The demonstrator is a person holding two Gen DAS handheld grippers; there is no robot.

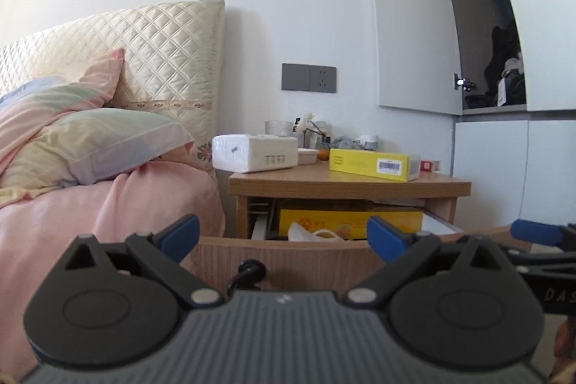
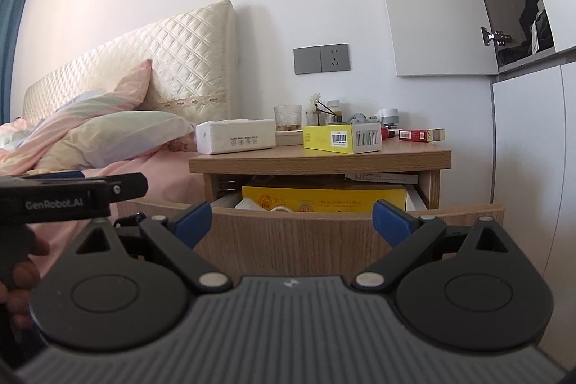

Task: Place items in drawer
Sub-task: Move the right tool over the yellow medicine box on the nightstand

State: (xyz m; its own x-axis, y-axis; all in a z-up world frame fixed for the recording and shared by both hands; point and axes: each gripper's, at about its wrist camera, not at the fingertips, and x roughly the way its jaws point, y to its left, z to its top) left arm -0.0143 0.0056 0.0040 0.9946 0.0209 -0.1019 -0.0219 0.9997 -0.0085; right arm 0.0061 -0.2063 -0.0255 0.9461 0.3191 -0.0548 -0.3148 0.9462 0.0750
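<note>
The wooden nightstand's drawer stands pulled open, with a large yellow box and a white bag inside. On top lie a white tissue pack, a yellow carton and a red pack. My left gripper is open and empty, just in front of the drawer's black knob. My right gripper is open and empty before the drawer front.
A bed with pink covers and pillows lies left of the nightstand. A glass, small bottles and flowers stand at the nightstand's back. White cabinets stand to the right, one upper door open.
</note>
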